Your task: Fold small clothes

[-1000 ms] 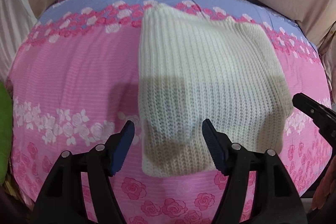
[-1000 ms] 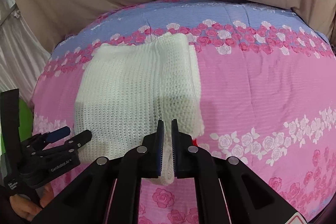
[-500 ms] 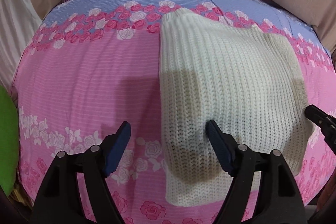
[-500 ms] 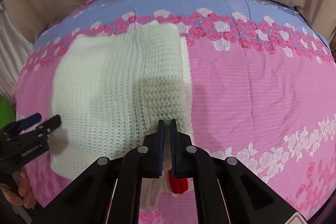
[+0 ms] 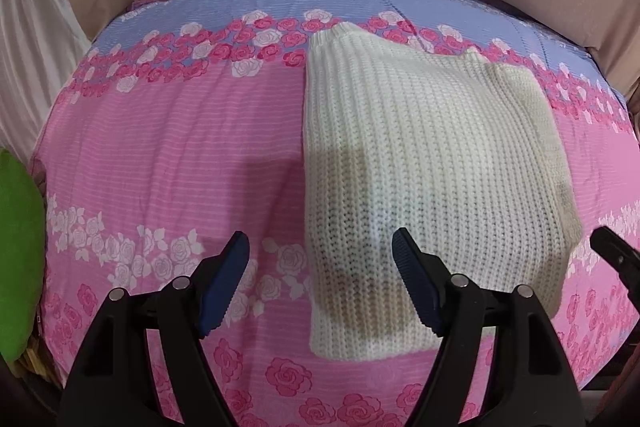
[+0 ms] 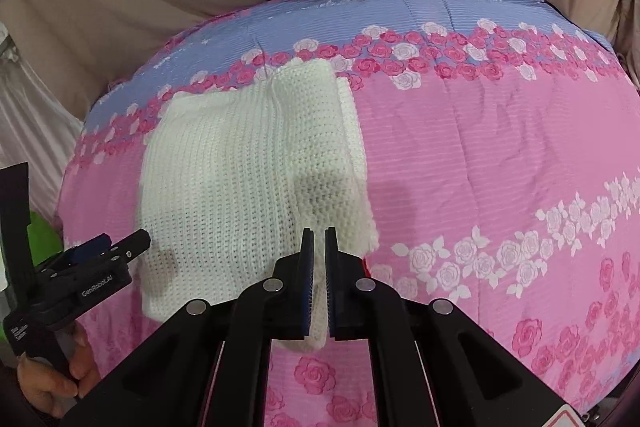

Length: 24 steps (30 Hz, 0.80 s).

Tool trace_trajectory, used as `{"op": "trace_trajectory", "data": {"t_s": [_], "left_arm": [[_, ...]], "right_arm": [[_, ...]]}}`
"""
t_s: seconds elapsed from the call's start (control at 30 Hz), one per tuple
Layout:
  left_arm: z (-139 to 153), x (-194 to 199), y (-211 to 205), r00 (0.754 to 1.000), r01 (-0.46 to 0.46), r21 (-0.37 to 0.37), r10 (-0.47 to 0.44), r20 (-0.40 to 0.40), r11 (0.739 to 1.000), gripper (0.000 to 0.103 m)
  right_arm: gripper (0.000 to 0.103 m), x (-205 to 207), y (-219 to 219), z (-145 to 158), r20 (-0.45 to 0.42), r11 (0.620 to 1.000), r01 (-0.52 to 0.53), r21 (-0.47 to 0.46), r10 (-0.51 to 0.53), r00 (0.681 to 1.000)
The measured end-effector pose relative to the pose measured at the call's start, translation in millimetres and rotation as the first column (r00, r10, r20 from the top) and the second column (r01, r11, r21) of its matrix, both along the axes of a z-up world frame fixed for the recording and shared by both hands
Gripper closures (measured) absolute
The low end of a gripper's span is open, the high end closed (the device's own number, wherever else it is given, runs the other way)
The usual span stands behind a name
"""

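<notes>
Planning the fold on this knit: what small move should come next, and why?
Probably close the open left gripper on the near-left edge of the white knit garment. The right gripper is already clamped on its near-right corner, so both corners could then lift together for the fold.

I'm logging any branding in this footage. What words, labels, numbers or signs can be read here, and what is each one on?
"GenRobot.AI": white print on the black body of the left gripper, seen in the right wrist view.
Small white print lower on the same gripper's handle: too small and blurred to read.
Red-edged sign at the right wrist view's bottom edge: cut off, unreadable.
White knit garment and floral bedspread: no text visible.
</notes>
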State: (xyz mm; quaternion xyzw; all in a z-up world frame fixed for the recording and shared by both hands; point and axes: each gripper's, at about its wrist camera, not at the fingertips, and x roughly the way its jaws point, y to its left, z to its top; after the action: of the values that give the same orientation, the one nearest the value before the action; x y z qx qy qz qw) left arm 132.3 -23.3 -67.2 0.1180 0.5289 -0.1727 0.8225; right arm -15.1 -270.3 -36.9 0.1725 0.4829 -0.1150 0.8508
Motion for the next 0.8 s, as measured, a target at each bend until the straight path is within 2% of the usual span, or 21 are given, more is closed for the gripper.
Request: {"op": "trace_trajectory", "data": {"t_s": [0.23,0.3,0.43,0.53,0.63,0.67,0.73,0.77,0.8], "left_arm": [[13,-27,2,0.999,-0.004,-0.025,0.005,0.041,1.0,0.028],[16,-38,2,0.997,-0.004,-0.02,0.005,0.072,1.0,0.02],[17,-58,5,0.991,-0.005,-0.009,0.006,0.136,1.0,0.017],[14,-62,11,0.992,-0.014,-0.006,0.015,0.129,1.0,0.017],[14,-48,19,0.995,-0.05,-0.032,0.053,0.085,0.998,0.013],[14,-42,23,0.996,-0.067,-0.056,0.071,0.059,0.996,0.01],[9,-22,32,0.994,-0.107,-0.139,0.103,-0.032,0.984,0.008],[6,-14,36,0.991,-0.127,-0.182,0.116,-0.071,0.975,0.008],[1,-2,40,0.985,-0.147,-0.238,0.121,-0.121,0.96,0.008]], "right_arm": [[0.097,-41,7,-6,-0.007,0.999,0.053,-0.006,-0.053,0.999],[0.095,-47,12,-9,-0.014,0.998,0.048,-0.031,-0.049,0.999],[0.093,-56,19,-7,0.013,0.994,0.055,-0.093,-0.054,0.998],[0.091,-59,19,-6,0.029,0.989,0.056,-0.14,-0.053,0.998],[0.091,-57,12,-12,0.014,0.994,0.049,-0.094,-0.048,0.999],[0.088,-53,8,-14,0.008,0.997,0.049,-0.065,-0.049,0.999],[0.069,-40,-1,-13,0.02,0.999,0.043,-0.017,-0.042,0.999],[0.054,-32,-5,-11,0.035,0.999,0.037,0.001,-0.037,0.999],[0.044,-25,-9,-10,0.045,0.999,0.027,0.018,-0.028,0.999]]}}
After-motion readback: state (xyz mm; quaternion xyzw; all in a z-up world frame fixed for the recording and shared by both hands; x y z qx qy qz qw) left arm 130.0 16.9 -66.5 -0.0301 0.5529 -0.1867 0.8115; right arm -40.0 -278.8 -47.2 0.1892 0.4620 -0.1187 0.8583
